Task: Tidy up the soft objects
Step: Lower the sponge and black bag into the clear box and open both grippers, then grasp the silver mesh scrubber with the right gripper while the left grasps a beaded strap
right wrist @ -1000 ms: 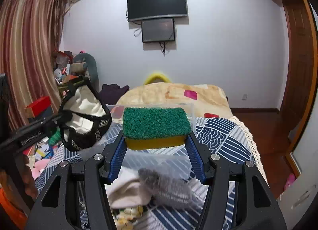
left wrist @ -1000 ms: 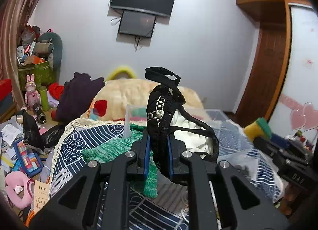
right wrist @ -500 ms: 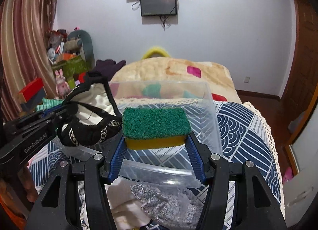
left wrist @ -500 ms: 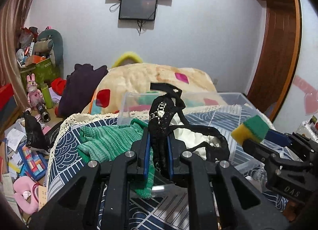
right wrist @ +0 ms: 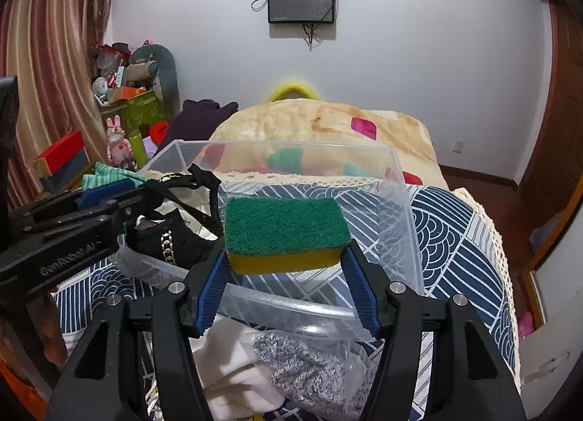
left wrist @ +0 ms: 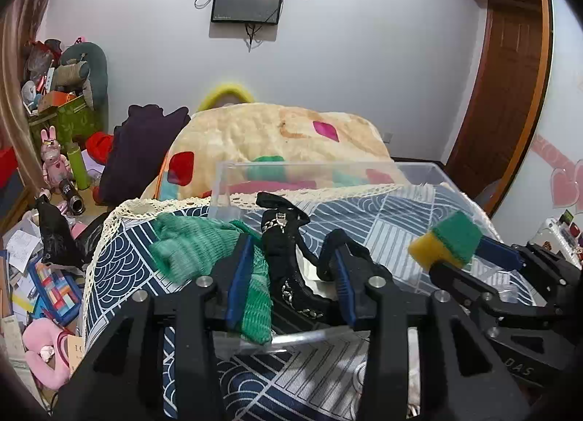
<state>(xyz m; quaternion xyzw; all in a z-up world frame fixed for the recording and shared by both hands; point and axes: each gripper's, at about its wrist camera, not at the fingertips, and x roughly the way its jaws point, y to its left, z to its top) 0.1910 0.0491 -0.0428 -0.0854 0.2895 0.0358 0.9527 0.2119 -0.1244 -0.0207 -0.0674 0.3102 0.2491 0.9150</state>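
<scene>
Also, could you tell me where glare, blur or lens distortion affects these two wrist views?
Left wrist view: fisheye bends the door frame; glare streaks the clear bin at its near rim; the green knit looks slightly soft. Right wrist view: the curtain bows, a highlight sits on the bin's near rim, and the sponge is sharp.

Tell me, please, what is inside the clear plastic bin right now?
The clear plastic bin holds the black garment with a chain at its left, between the open left tongs. The rest of the floor shows only the patterned cloth beneath; the sponge hides part.
</scene>
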